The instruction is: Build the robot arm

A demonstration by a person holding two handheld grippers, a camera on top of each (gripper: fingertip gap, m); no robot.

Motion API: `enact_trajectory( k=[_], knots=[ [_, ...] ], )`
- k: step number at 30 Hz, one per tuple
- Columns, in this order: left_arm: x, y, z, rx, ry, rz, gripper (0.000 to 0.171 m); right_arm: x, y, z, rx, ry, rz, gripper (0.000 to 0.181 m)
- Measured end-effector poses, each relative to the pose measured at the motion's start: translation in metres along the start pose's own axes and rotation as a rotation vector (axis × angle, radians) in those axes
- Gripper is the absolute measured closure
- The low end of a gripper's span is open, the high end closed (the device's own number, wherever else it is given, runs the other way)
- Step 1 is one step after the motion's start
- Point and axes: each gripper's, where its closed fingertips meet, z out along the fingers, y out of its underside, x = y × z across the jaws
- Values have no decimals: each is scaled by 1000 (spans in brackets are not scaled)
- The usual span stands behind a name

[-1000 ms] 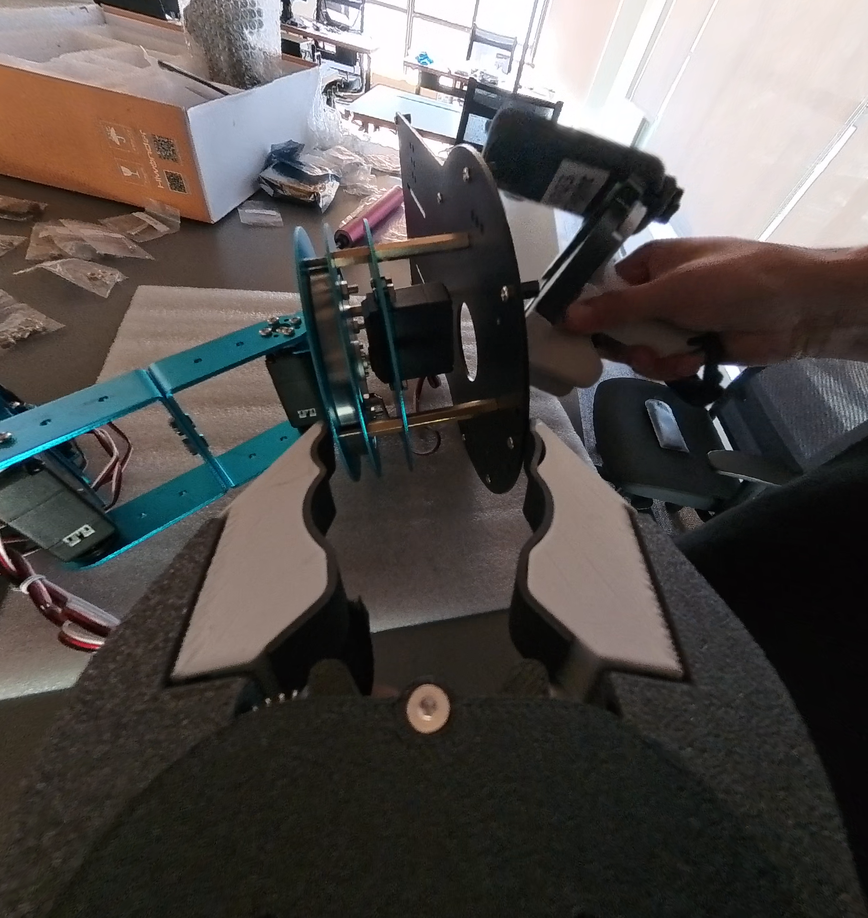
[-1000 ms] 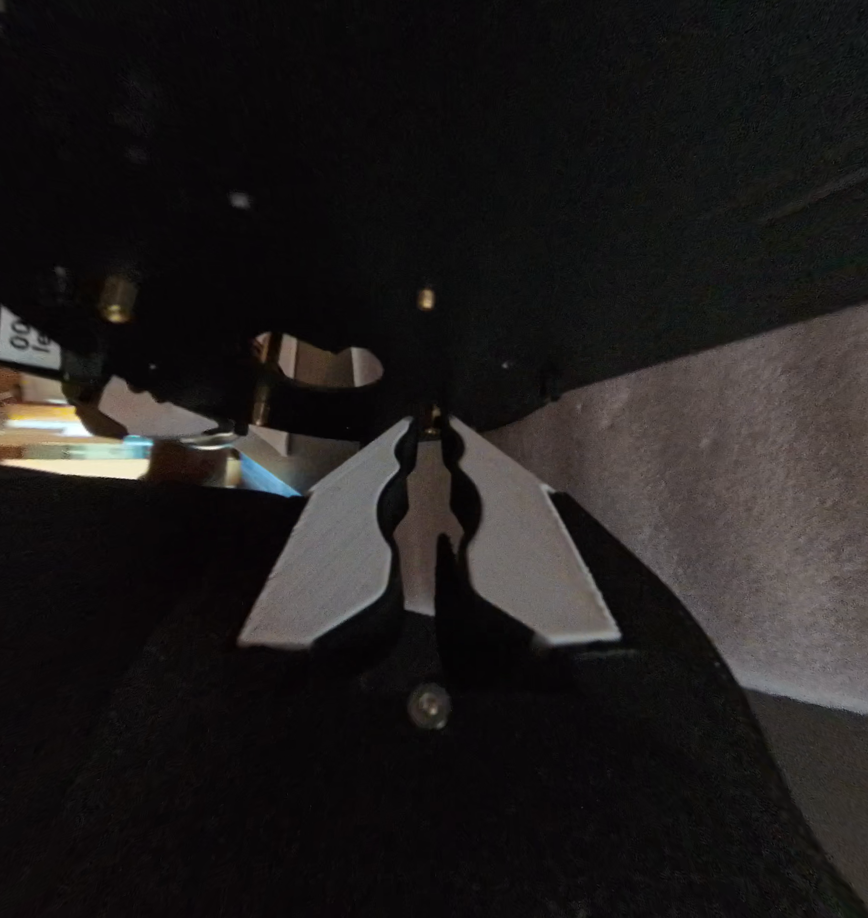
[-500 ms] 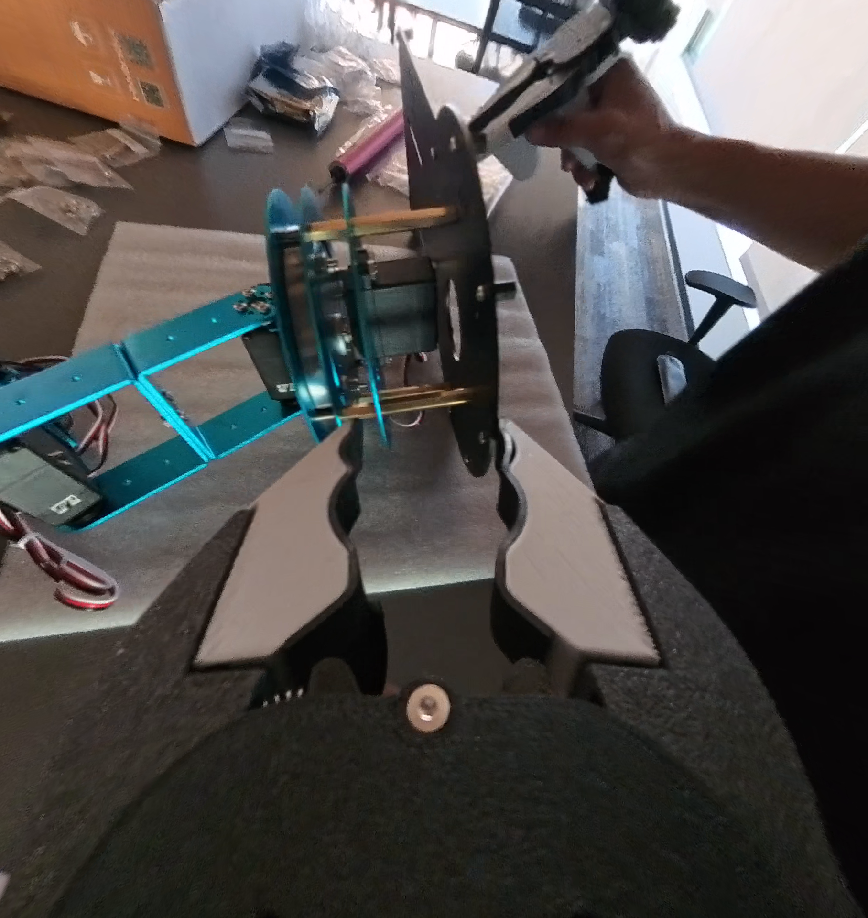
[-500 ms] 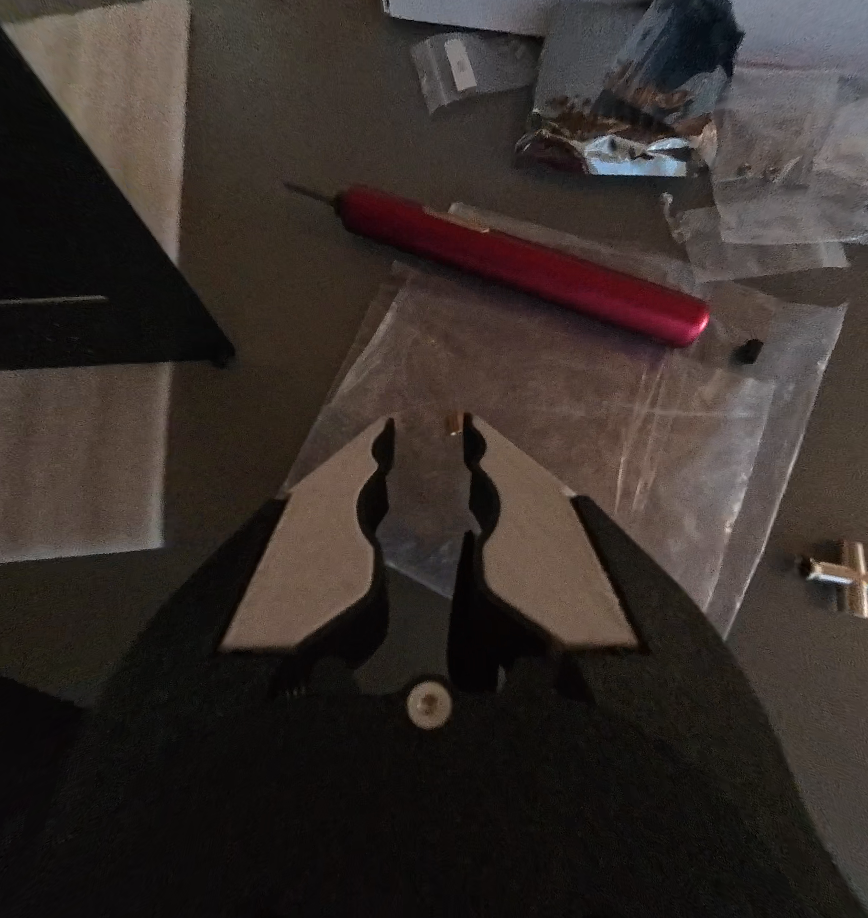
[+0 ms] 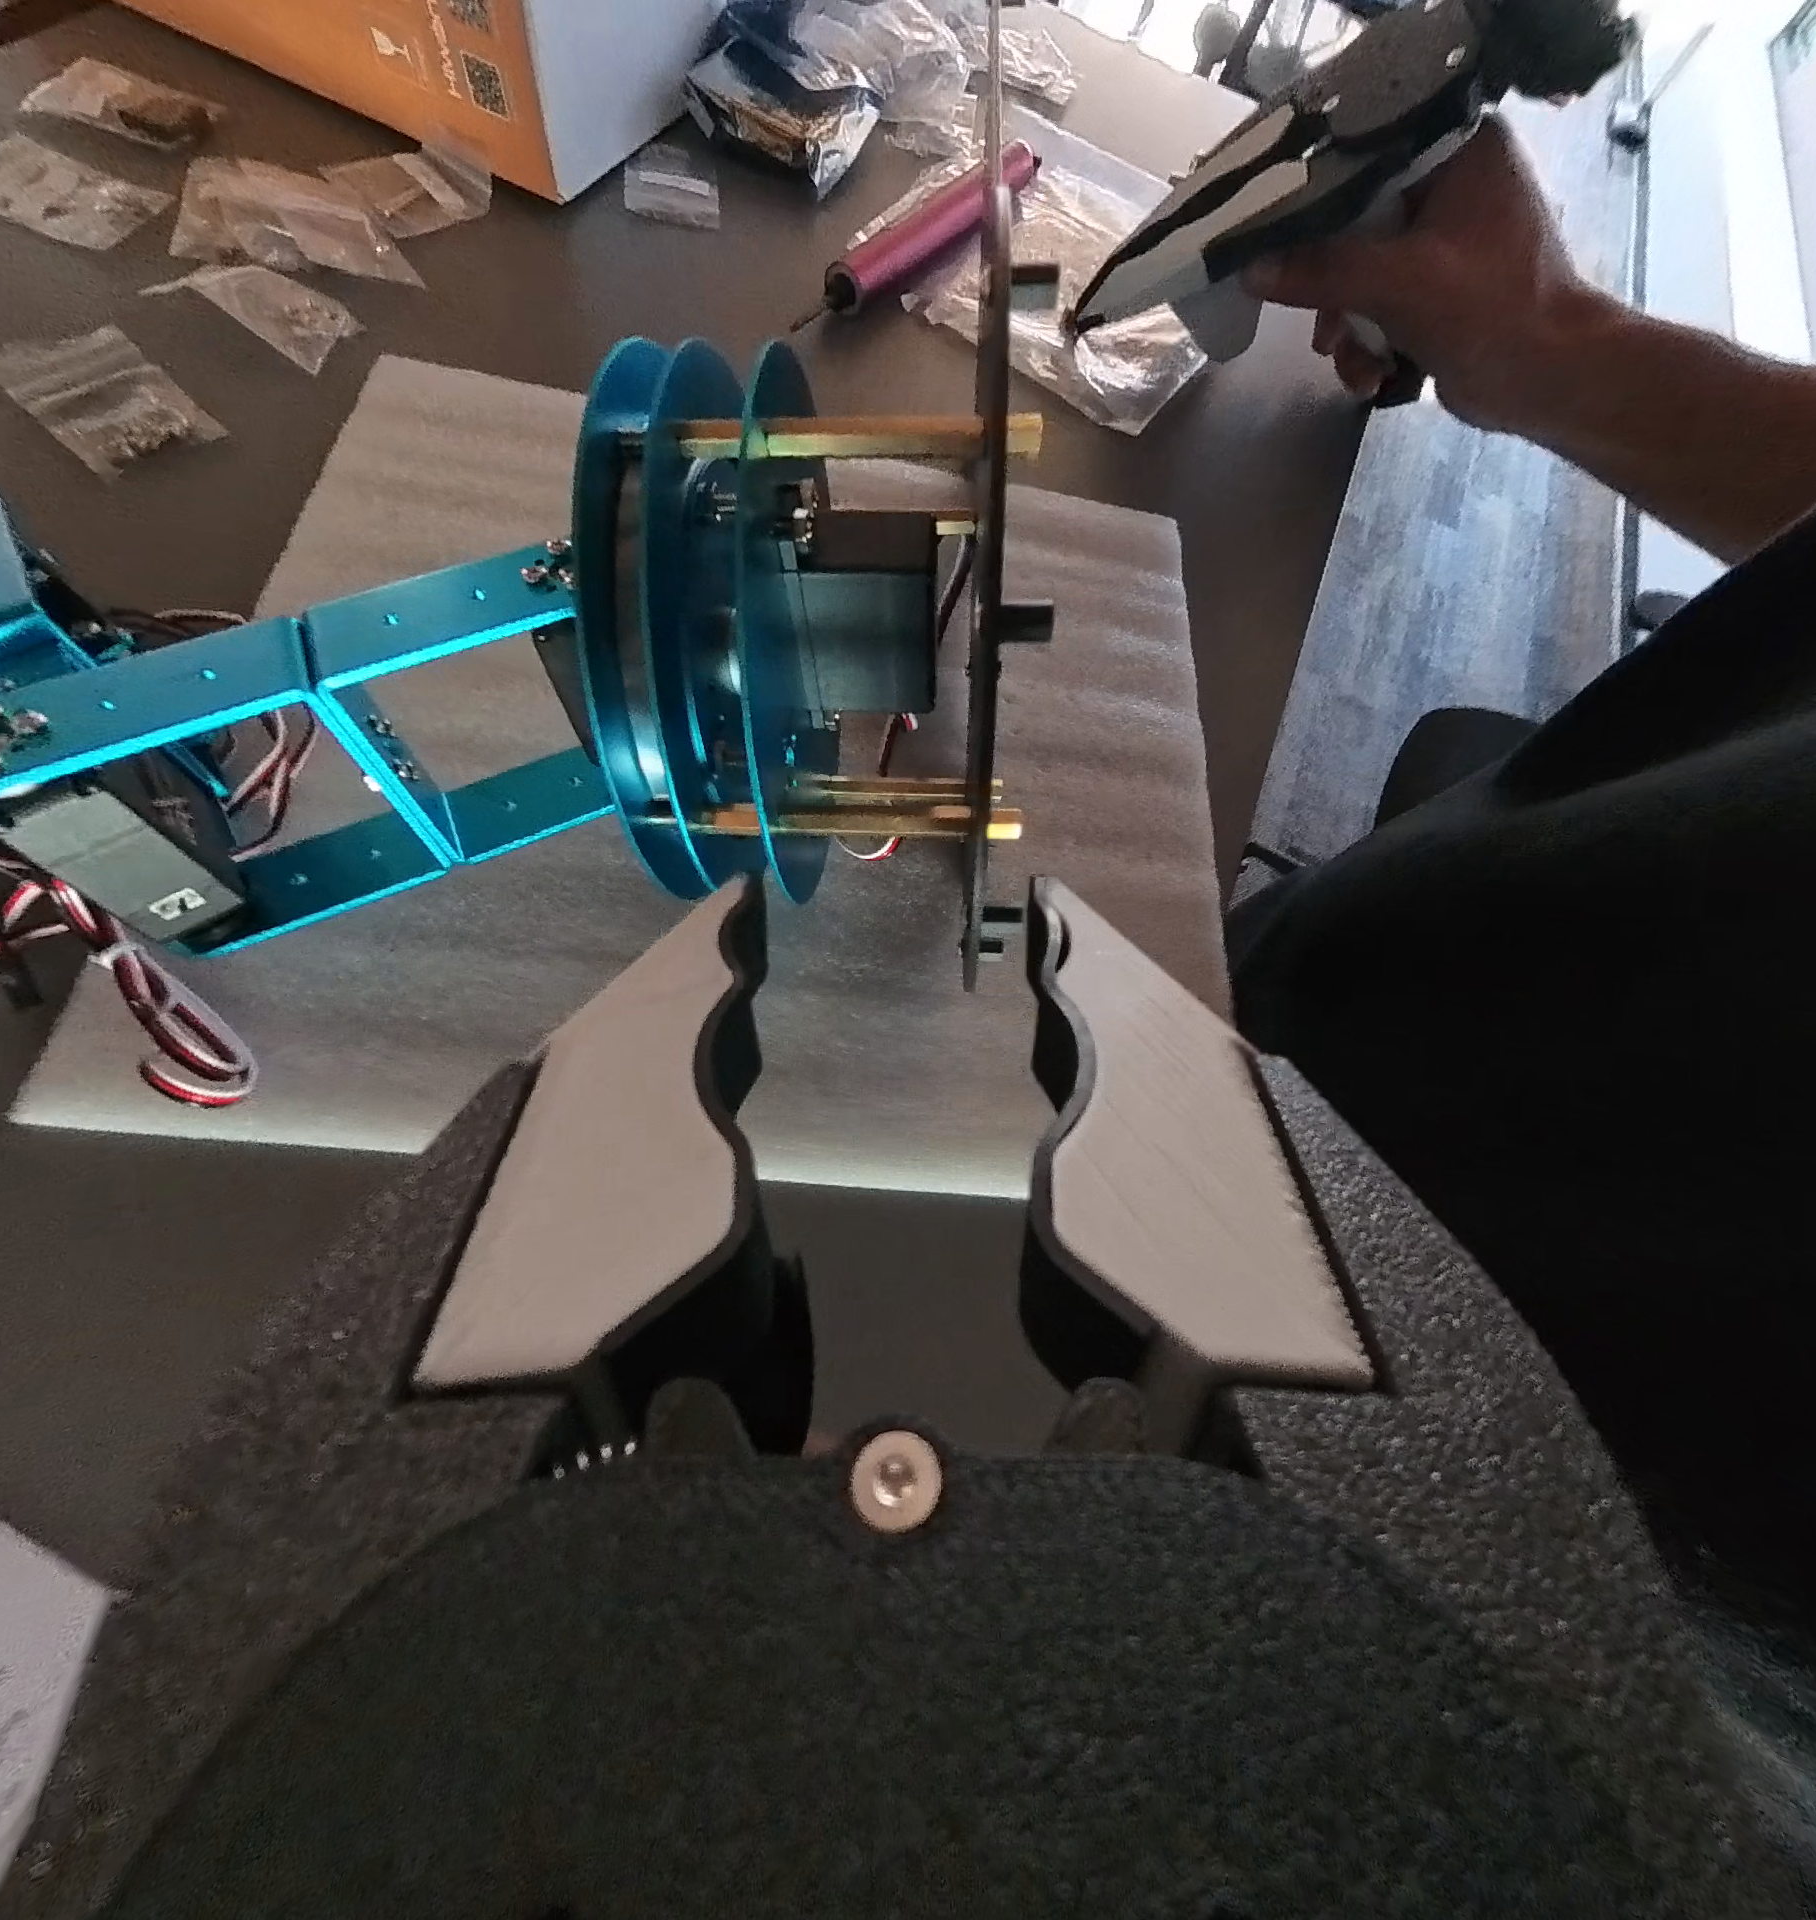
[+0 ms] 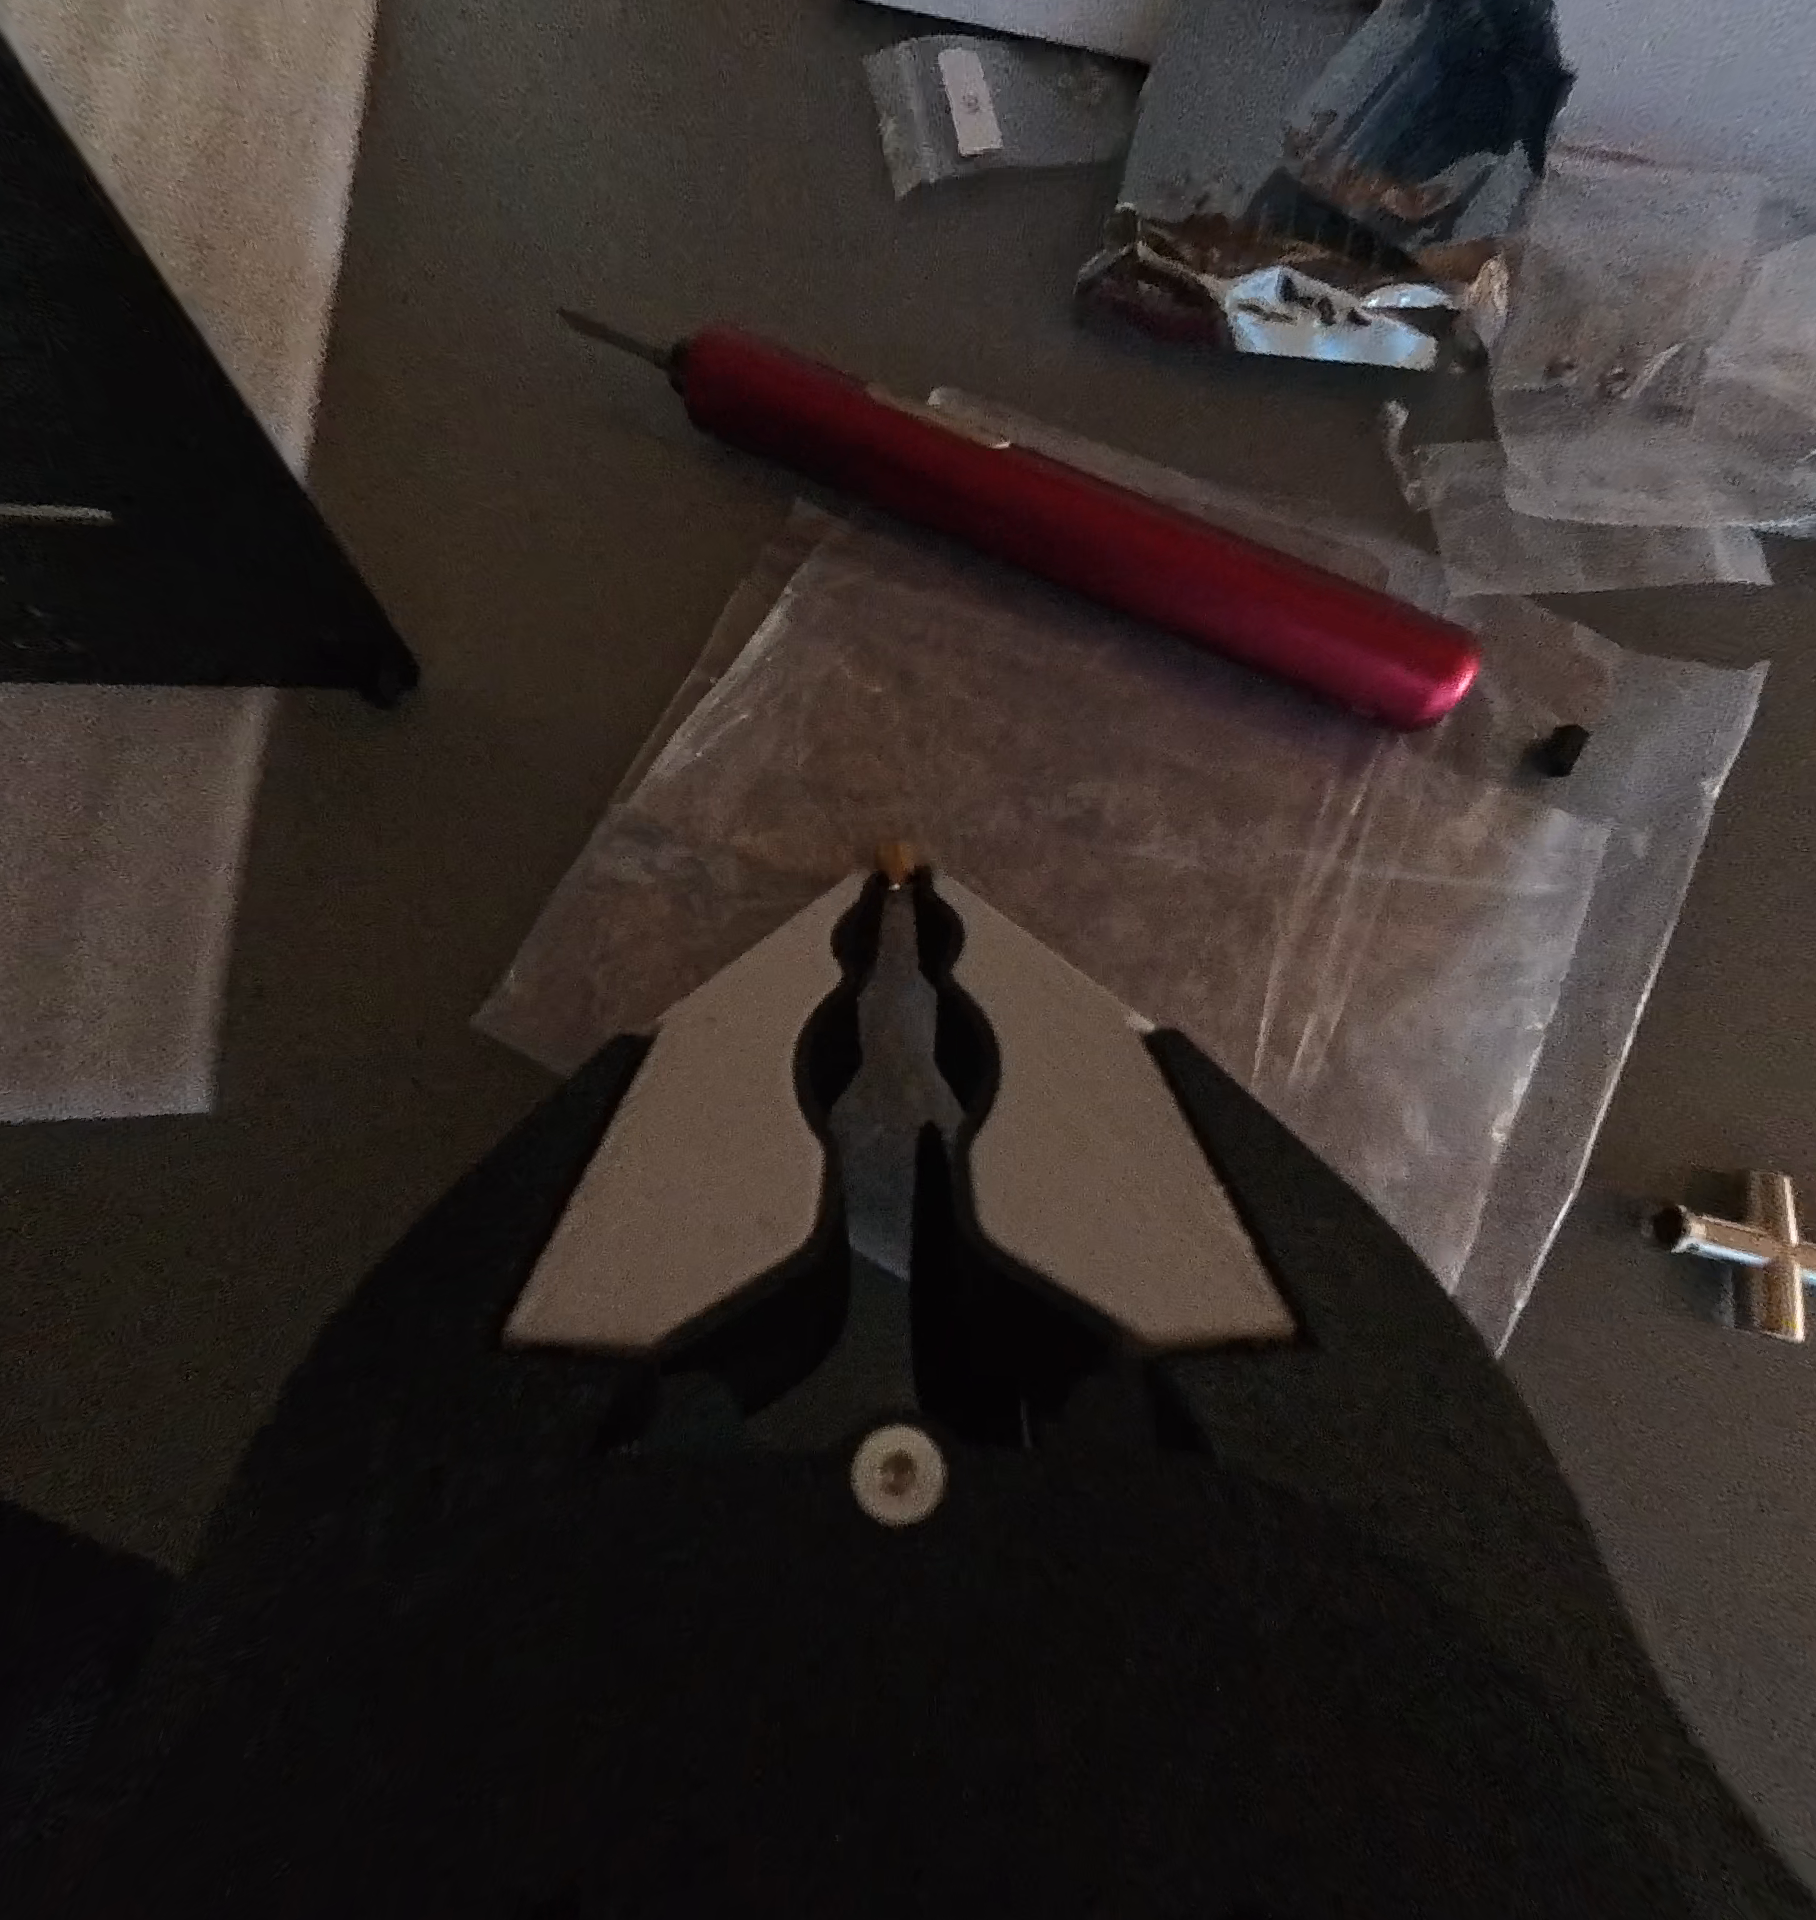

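A blue metal robot arm (image 5: 260,686) lies on its side on a grey foam sheet (image 5: 447,997). Its base has blue discs (image 5: 665,623), brass standoffs (image 5: 862,431) and a black plate (image 5: 987,623). My left gripper (image 5: 891,894) brackets the base's lower edge, one finger by the nearest blue disc and the other against the black plate. My right gripper (image 6: 893,883) is shut on a small brass piece (image 6: 899,857) over a clear plastic bag (image 6: 1195,883). The right gripper also shows in the left wrist view (image 5: 1080,317), behind the plate.
A red screwdriver (image 6: 1080,520) lies on the bag's far edge, and a chrome cross wrench (image 6: 1756,1257) lies to the right. An orange and white box (image 5: 364,52) and several small parts bags (image 5: 260,208) are at the back left. A person's dark clothing (image 5: 1558,1039) fills the right. There is about 40 cm between the tips of the two grippers.
My right gripper left the black plate, moved out over the clear bag and shut on the brass piece. My left gripper's fingers narrowed around the base, and its view now looks down more.
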Motion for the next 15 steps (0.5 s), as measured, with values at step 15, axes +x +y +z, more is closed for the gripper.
enact_trajectory(
  k=[15],
  knots=[
    [12,12,4,4,38,-26,117,-23,-11,-7,35,-71,-131,176]
  ],
)
